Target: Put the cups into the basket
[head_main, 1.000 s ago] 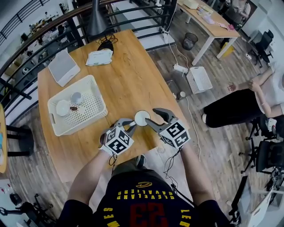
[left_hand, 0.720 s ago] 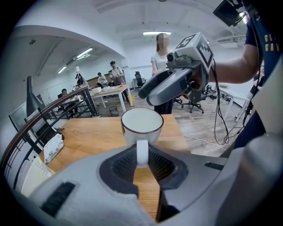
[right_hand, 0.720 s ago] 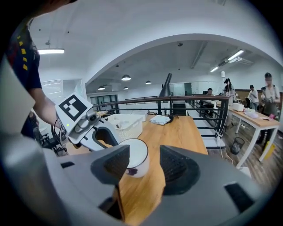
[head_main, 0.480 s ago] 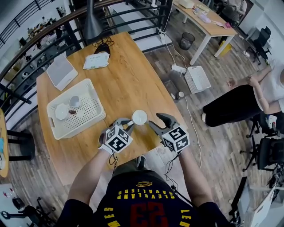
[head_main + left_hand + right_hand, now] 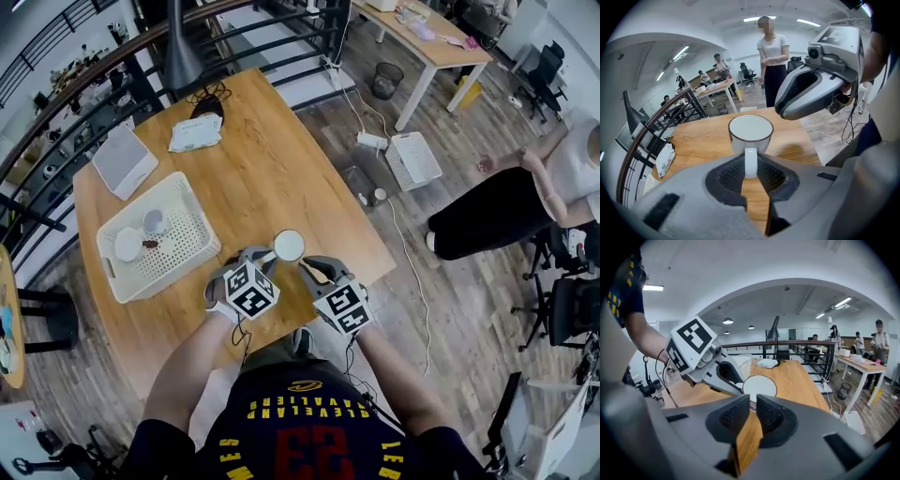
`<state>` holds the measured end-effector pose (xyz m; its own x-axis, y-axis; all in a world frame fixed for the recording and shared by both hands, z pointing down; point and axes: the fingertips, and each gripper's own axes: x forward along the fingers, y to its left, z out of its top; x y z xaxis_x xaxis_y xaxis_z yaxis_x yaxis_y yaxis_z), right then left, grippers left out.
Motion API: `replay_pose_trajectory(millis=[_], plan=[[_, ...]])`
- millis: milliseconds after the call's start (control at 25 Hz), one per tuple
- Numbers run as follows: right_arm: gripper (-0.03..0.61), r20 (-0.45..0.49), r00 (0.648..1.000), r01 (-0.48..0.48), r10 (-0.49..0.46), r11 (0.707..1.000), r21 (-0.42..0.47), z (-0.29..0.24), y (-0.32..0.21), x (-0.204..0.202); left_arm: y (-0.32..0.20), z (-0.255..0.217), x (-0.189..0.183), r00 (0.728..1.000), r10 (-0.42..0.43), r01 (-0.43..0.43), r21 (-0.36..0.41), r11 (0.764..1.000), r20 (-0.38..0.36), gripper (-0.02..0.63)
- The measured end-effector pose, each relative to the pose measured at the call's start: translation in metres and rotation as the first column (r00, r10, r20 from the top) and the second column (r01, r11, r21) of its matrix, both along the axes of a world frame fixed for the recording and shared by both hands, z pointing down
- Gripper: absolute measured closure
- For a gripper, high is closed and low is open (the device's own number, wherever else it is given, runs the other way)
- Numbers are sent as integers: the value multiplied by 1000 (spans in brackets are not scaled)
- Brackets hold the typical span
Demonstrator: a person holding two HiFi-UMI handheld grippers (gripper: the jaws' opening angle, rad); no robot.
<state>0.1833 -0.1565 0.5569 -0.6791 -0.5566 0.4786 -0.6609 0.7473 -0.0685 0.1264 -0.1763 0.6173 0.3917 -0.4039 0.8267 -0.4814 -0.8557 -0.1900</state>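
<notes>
From the head view, the white cup (image 5: pixel 289 246) is held over the wooden surface (image 5: pixel 272 159), near its front edge, by the left gripper (image 5: pixel 265 256). The right gripper (image 5: pixel 314 269) sits just beside the cup. The basket (image 5: pixel 169 277) lies well apart to the left and already holds another cup (image 5: pixel 153 221). The step in hand appears to be the transfer of the white cup to the basket. The next move calls for a leftward carry clear of the basket wall, then release.

Left gripper view: the jaws are clamped on the cup handle (image 5: pixel 750 161), with the cup body upright just beyond the tips.

Right gripper view: the jaws have just been closing and stand nearly together with nothing between them. The white cup lies just past the tips.
</notes>
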Motion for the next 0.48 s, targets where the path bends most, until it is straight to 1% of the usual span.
replay_pose_trajectory(millis=[40, 120, 200, 320, 480], plan=[[529, -12, 999, -31, 31, 1000, 4, 1, -3, 4, 0, 0, -1, 1000, 2, -2, 2, 1000, 5, 541], [549, -26, 994, -106, 106, 994, 18, 1, -12, 13, -1, 0, -2, 1000, 0, 0, 3, 1000, 9, 541], [555, 4, 987, -159, 158, 987, 26, -4, -18, 17, -1, 0, -2, 1000, -1, 1, 4, 1000, 11, 541], [557, 47, 985, -165, 163, 985, 47, -13, -21, 13, 1, 0, -2, 1000, 10, -10, 11, 1000, 26, 541], [557, 45, 989, -142, 141, 989, 37, -13, -19, 4, 3, -3, -1, 999, 16, -16, 21, 1000, 38, 541]])
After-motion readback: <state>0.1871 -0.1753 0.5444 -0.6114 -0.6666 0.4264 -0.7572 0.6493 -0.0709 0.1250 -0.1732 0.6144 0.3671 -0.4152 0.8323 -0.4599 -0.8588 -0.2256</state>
